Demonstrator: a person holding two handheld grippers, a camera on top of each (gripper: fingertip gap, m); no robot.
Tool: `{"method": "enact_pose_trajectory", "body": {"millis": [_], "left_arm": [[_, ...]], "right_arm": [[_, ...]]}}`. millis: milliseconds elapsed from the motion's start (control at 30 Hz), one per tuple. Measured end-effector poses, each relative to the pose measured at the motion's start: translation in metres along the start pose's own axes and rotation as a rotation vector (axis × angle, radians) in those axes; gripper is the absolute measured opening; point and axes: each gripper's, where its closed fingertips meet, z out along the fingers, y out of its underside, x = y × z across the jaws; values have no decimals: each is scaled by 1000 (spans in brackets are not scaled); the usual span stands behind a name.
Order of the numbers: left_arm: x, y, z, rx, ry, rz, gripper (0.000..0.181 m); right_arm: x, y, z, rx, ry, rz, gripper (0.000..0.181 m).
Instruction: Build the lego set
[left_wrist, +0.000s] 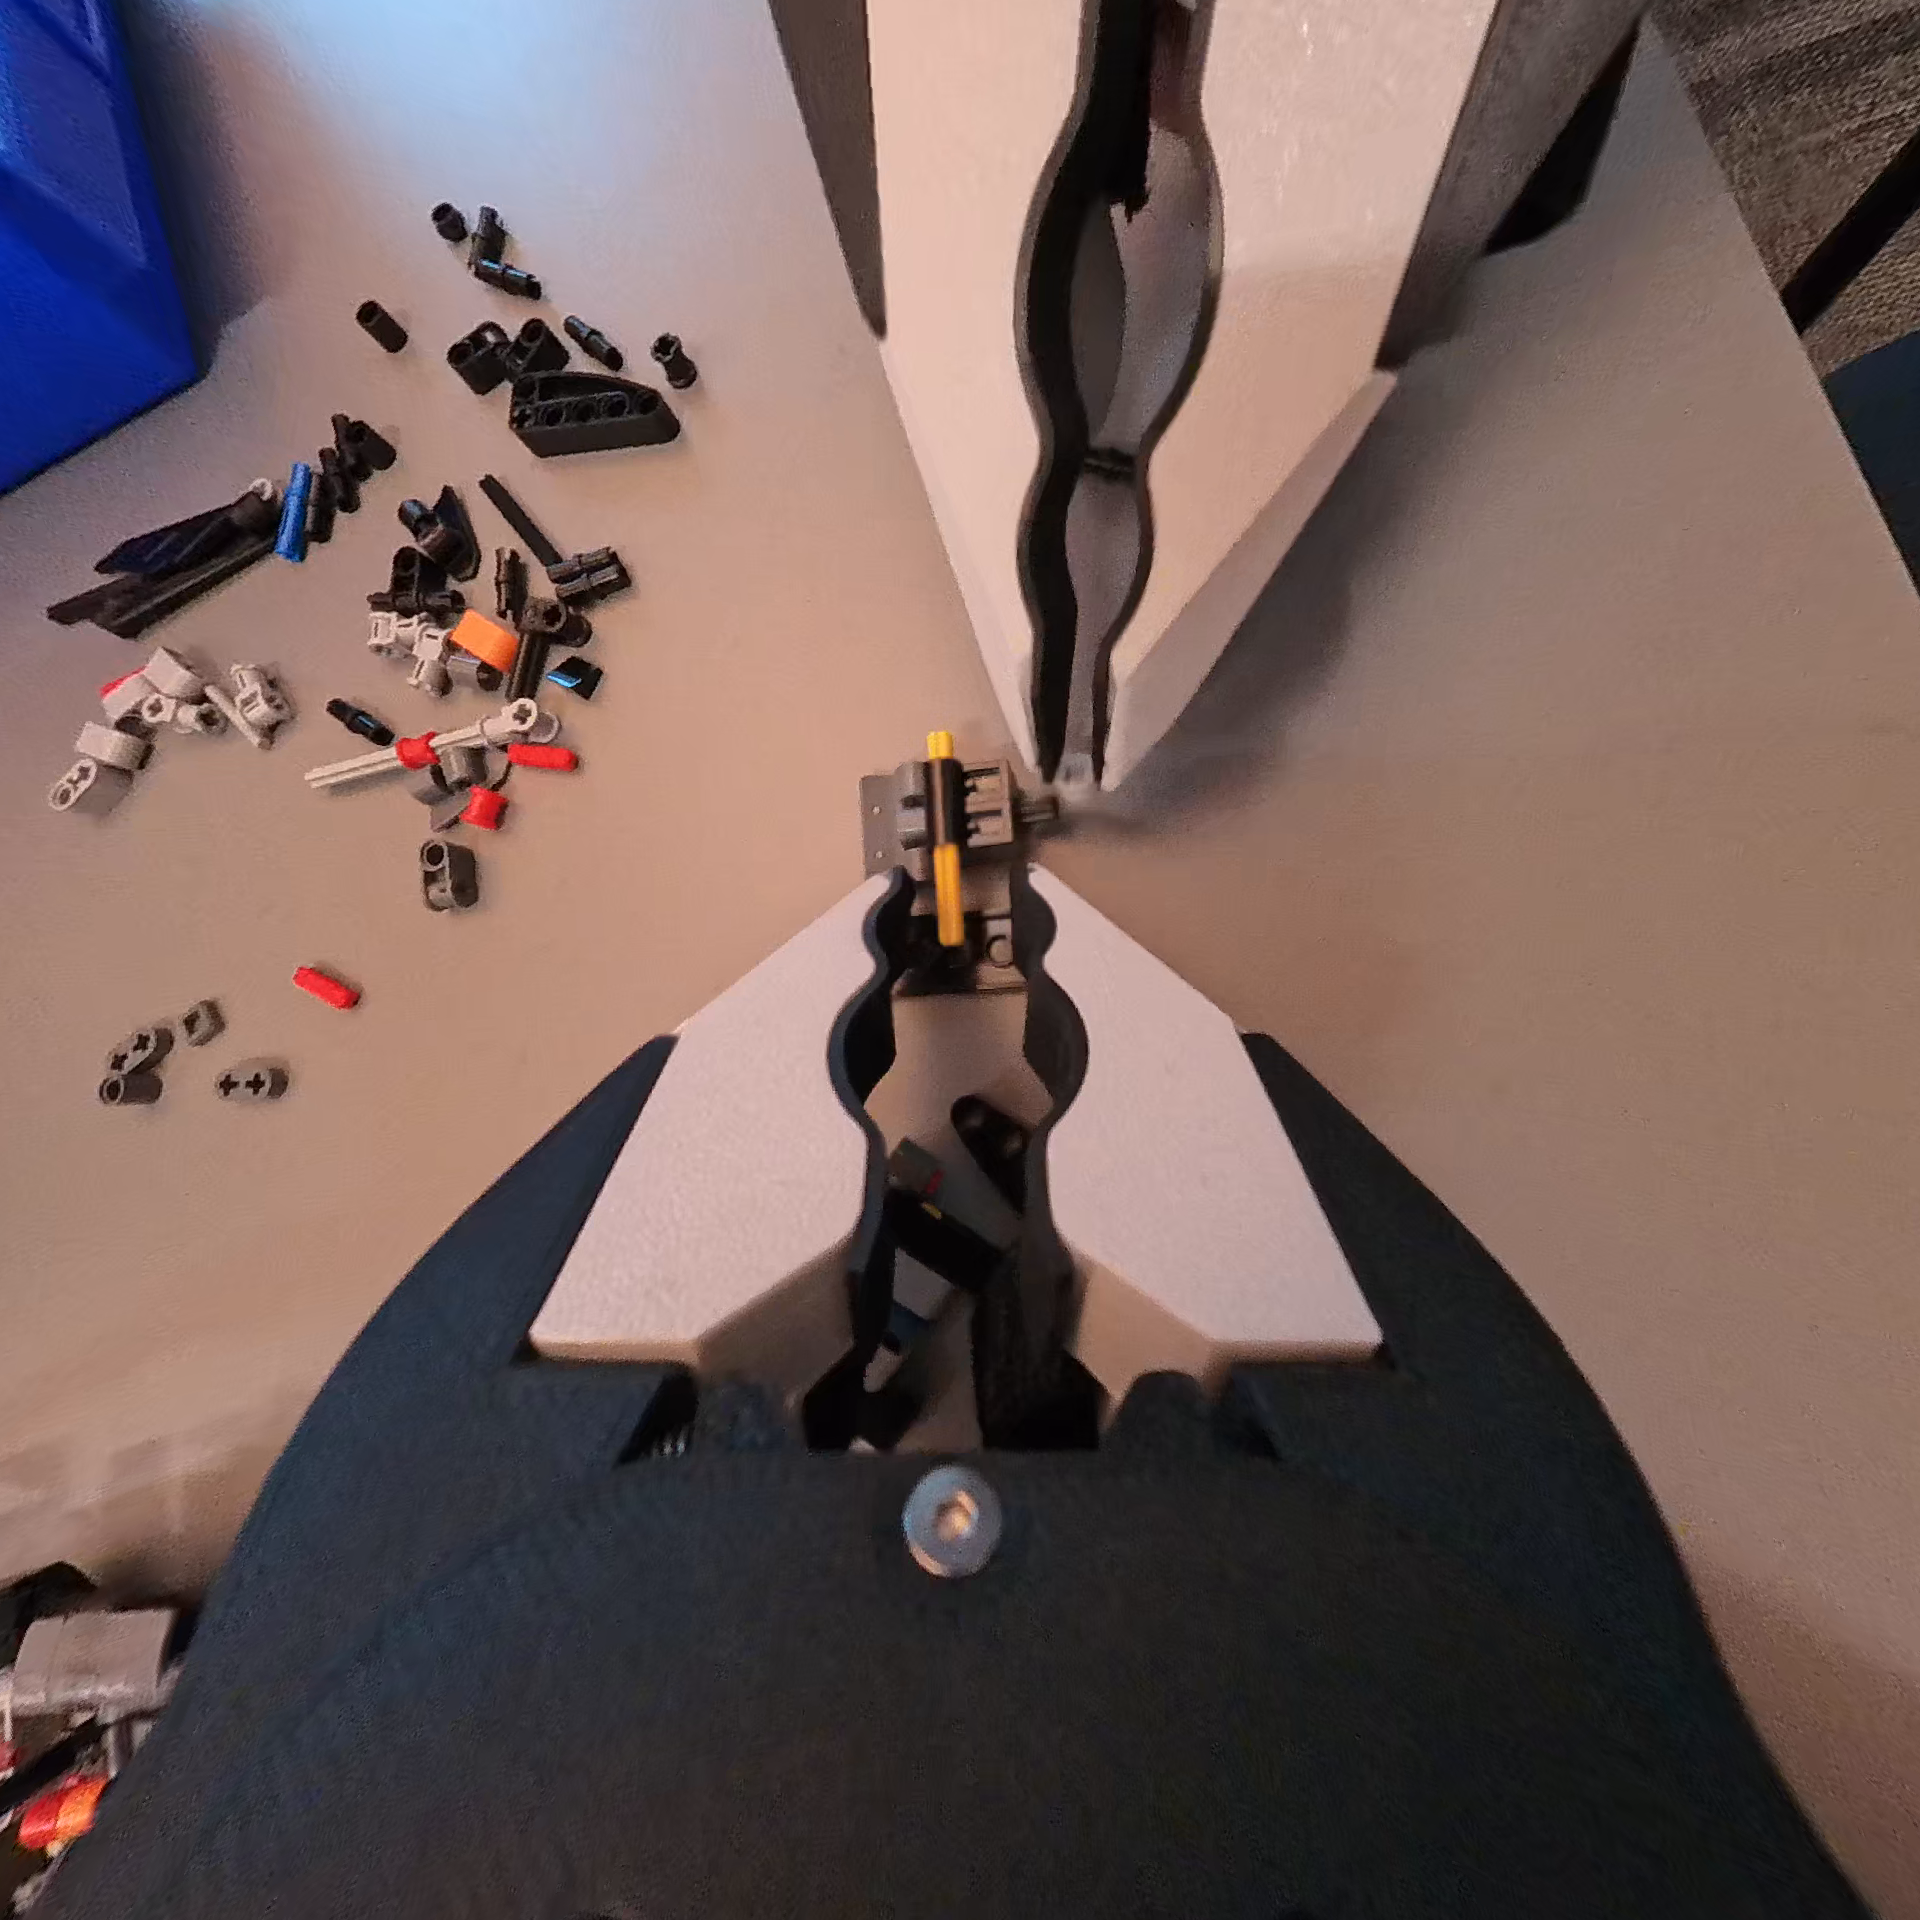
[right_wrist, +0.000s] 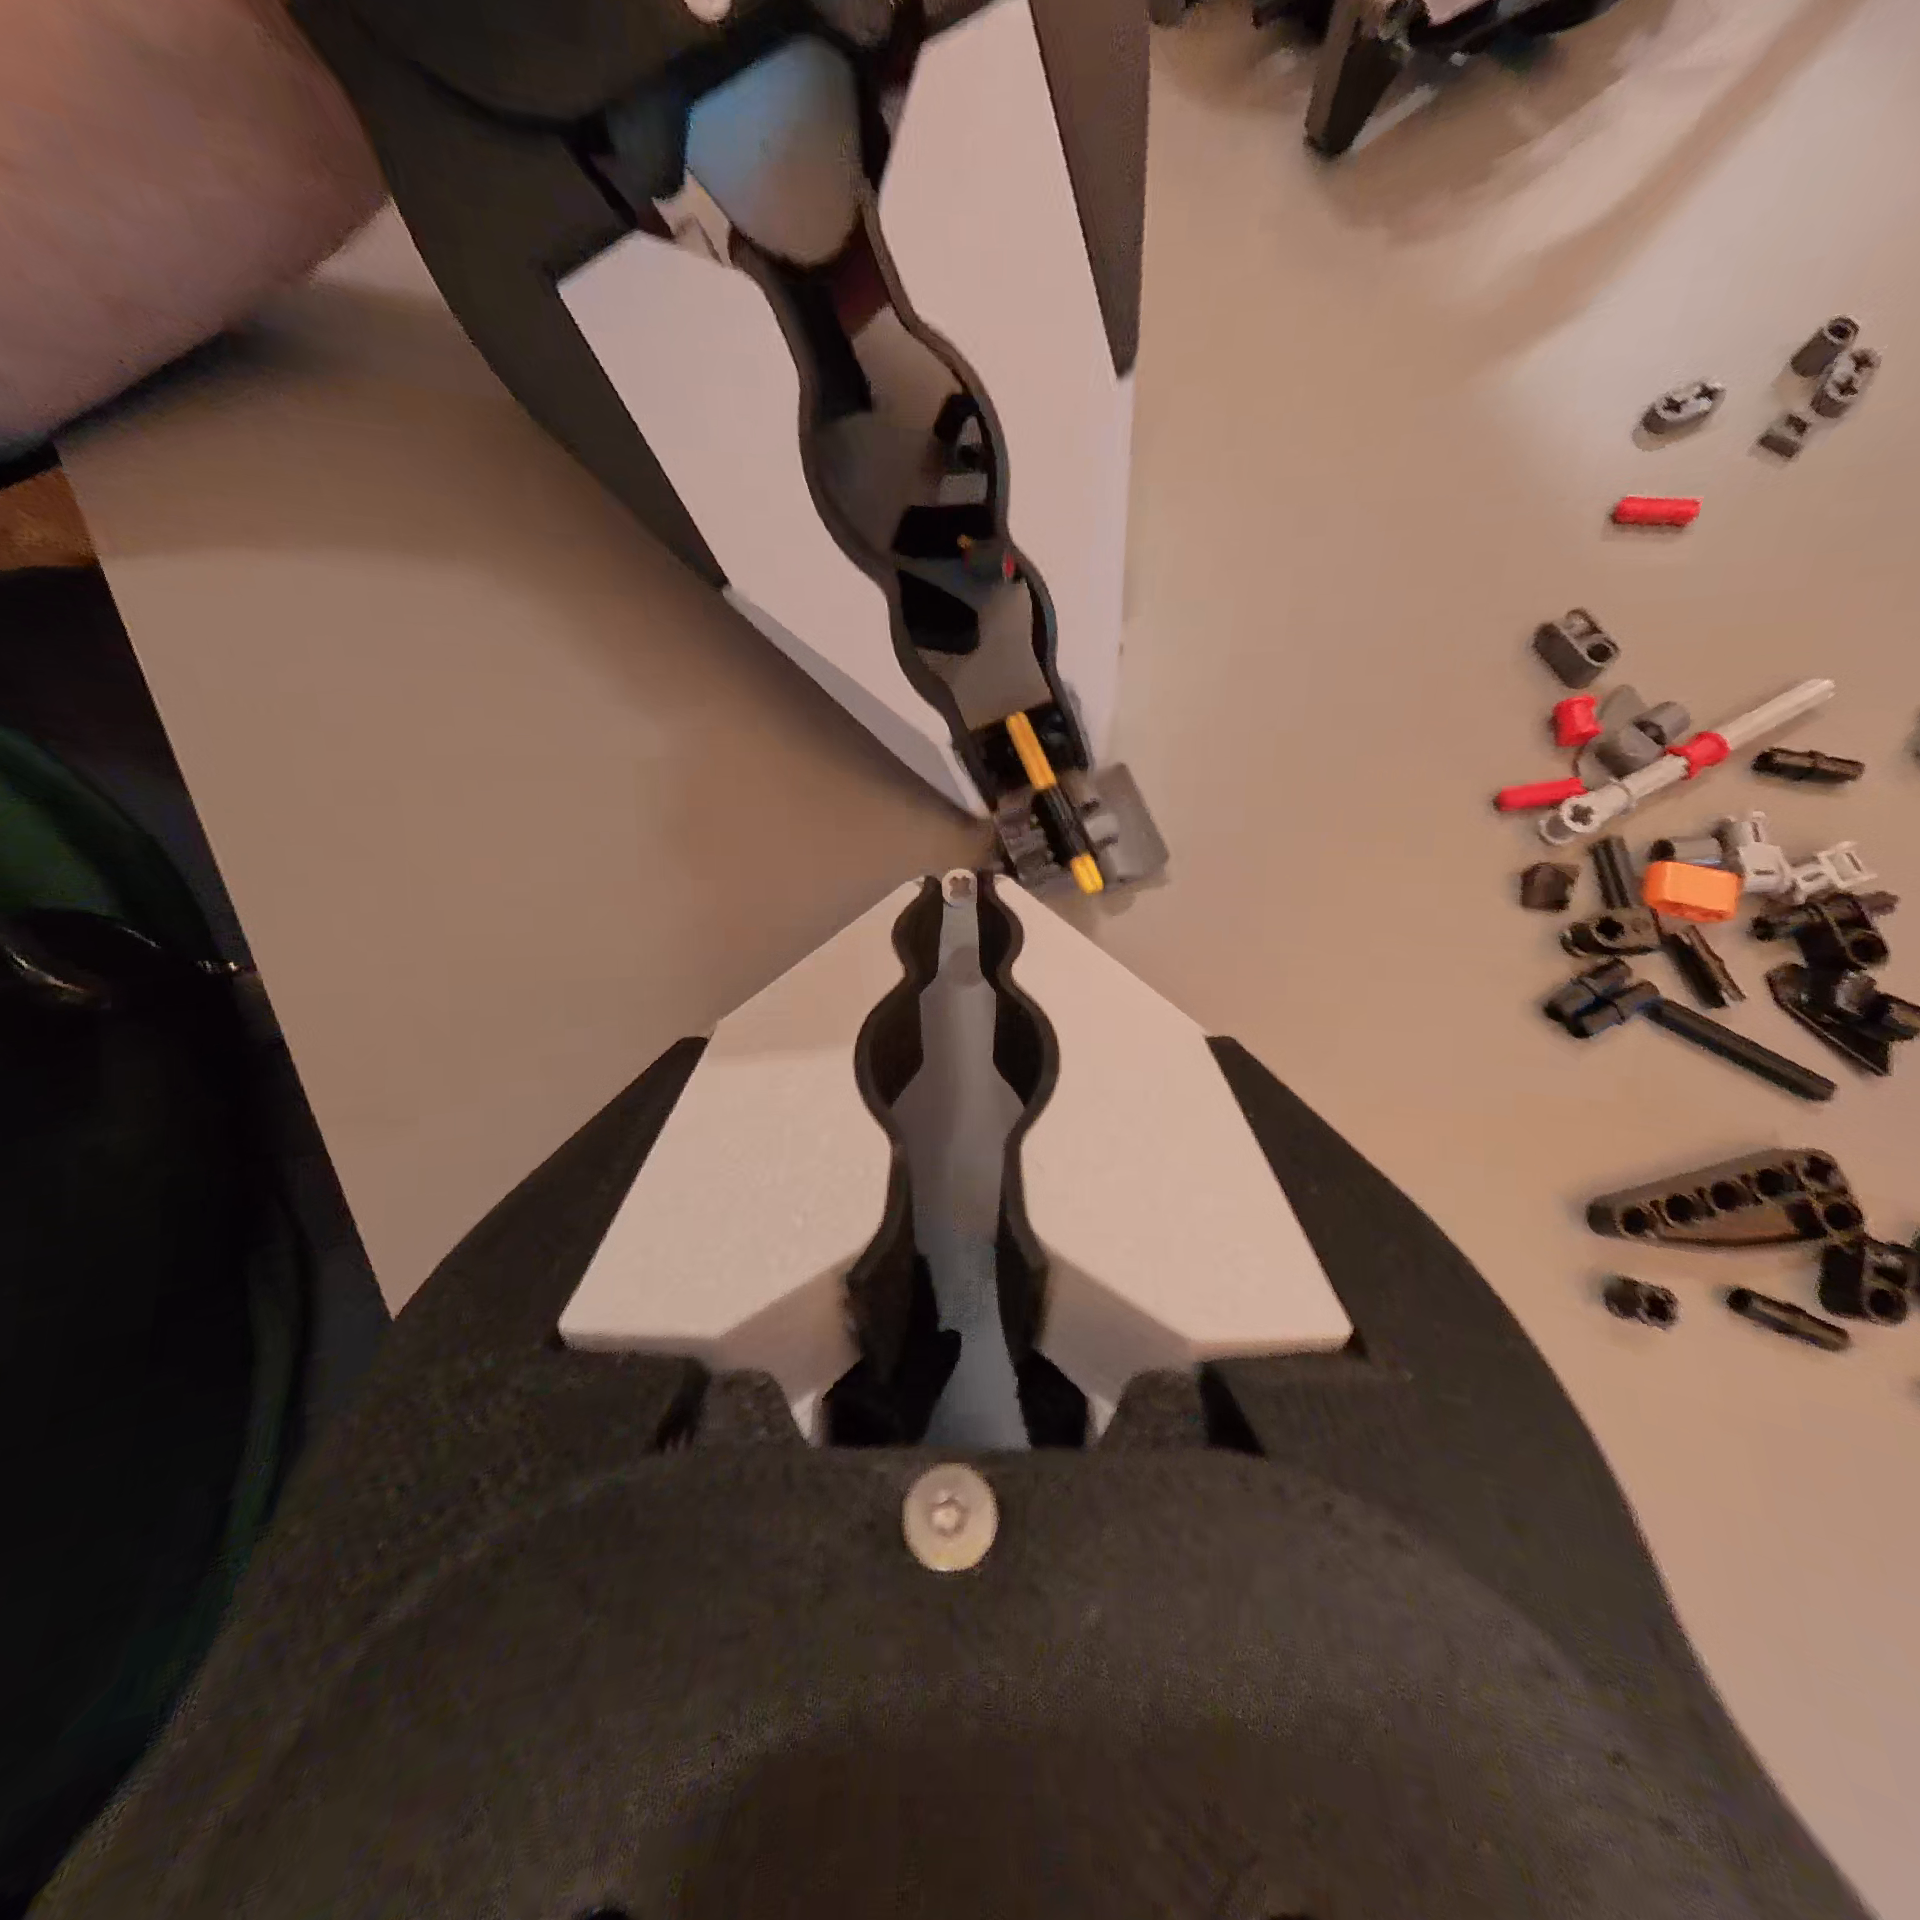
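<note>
Misalignment is your main risk here. Your left hand-held gripper (left_wrist: 951, 904) is closed on a small grey Technic sub-assembly (left_wrist: 940, 821) with a yellow axle (left_wrist: 943, 883) running through it, held clear above the counter (left_wrist: 1455, 935). Your right hand-held gripper (right_wrist: 961, 888) is nearly closed on a light grey axle (right_wrist: 958, 885), whose cross-shaped end shows between the tips in the right wrist view. That end sits just beside the right side of the sub-assembly, touching or almost touching it; you cannot tell from these views whether it has entered a hole.

If you push while the cross is rotated off the hole's shape, the axle will likely skid along the housing or slide back between the right fingertips (right_wrist: 914, 904). Only the near half of the sub-assembly is between the left fingertips (left_wrist: 883, 914), so a sideways push could pivot it or pop it free onto the counter. A hard shove might also drive the yellow axle out of place.

Loose parts lie well apart to the far left: black beams (left_wrist: 592, 410), a red pin (left_wrist: 325, 987), an orange piece (left_wrist: 485, 639), grey connectors (left_wrist: 177, 712). A blue bin (left_wrist: 73, 260) stands beyond them.

No brand mark, label or legible writing shows on anything.
</note>
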Motion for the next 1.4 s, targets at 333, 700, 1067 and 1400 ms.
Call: {"method": "enact_pose_trajectory", "body": {"millis": [333,700,1067,1400], "left_arm": [[1,-6,-9,30,0,-7,16],[-5,-3,6,-3,-43,2,29],[-4,-7,14,-18,-49,5,6],[-2,-8,14,-24,-39,3,2]], "right_arm": [[15,7,-6,-30,77,14,5],[1,8,-9,2,100,19,5],[1,10,-19,43,144,42,5],[27,10,-23,63,257,56,5]]}}
